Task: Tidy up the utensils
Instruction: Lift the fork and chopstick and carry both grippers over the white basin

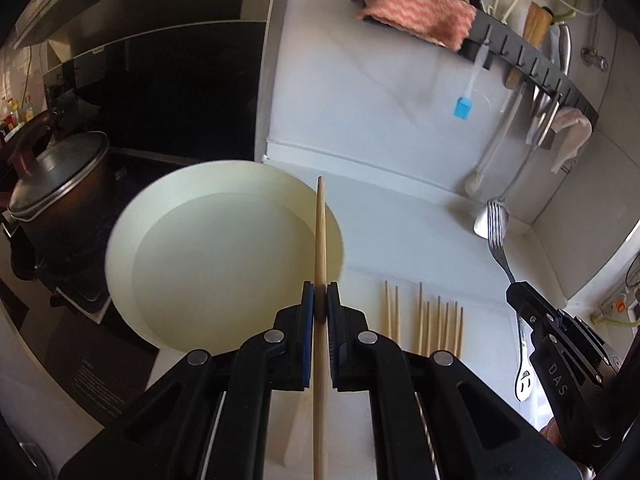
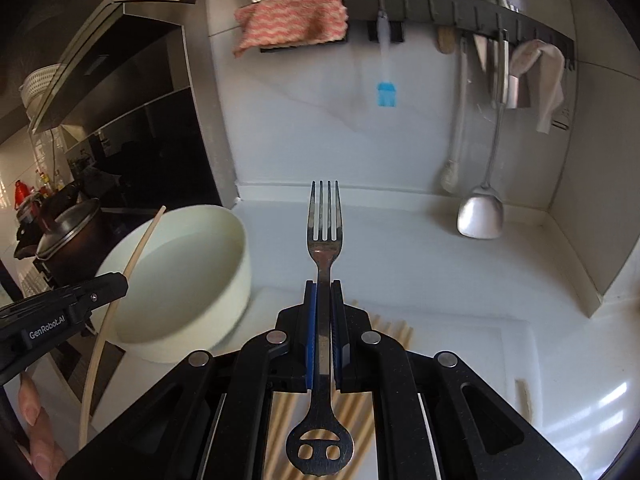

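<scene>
My left gripper (image 1: 320, 286) is shut on a single wooden chopstick (image 1: 320, 232) that sticks up past the rim of a wide white bowl (image 1: 192, 264). Several more chopsticks (image 1: 424, 320) lie side by side on a white board to the right of it. My right gripper (image 2: 323, 284) is shut on the handle of a metal fork (image 2: 324, 220), tines pointing forward, above the counter. In the left wrist view the right gripper (image 1: 514, 290) with its fork (image 1: 496, 228) stands at the right. In the right wrist view the left gripper (image 2: 122, 280) holds the chopstick (image 2: 136, 252) beside the bowl (image 2: 188, 280).
A dark wall rail (image 2: 460, 4) carries a pink cloth (image 2: 292, 20), a blue brush (image 2: 386, 92), a steel spatula (image 2: 480, 212) and other hanging tools. A lidded pot (image 1: 60, 184) sits on the stove at the left. A white cutting board (image 2: 480, 344) lies on the counter.
</scene>
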Available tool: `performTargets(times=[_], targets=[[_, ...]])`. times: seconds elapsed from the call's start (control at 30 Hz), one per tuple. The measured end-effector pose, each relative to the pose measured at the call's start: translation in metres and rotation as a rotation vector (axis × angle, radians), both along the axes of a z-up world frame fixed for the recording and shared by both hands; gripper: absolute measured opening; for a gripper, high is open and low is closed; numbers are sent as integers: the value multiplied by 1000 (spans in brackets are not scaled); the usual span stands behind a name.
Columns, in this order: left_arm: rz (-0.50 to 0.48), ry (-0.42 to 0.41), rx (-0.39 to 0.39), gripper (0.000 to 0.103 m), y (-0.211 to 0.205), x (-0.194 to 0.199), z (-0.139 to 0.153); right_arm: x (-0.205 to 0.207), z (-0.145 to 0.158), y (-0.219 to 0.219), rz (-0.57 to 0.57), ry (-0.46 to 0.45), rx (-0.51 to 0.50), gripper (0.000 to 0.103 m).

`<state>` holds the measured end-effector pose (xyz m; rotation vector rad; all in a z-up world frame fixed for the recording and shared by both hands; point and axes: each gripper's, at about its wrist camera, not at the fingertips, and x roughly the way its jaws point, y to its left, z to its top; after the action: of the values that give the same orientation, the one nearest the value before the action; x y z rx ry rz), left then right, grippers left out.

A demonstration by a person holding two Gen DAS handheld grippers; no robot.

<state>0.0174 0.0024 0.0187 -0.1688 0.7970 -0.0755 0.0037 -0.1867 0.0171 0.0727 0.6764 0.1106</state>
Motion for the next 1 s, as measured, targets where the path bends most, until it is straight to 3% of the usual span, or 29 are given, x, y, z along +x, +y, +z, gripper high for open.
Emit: performTargets(times=[0.2, 0.5, 1.0], targets=[[24, -7, 37, 7, 63, 37, 9, 47, 9, 72, 53, 6, 54, 7], [-43, 91, 38, 7, 130, 108, -32, 122, -29, 162, 71, 147, 94, 7], [-136, 275, 4, 7, 151, 157, -99, 177, -95, 195, 7, 425, 96, 7]])
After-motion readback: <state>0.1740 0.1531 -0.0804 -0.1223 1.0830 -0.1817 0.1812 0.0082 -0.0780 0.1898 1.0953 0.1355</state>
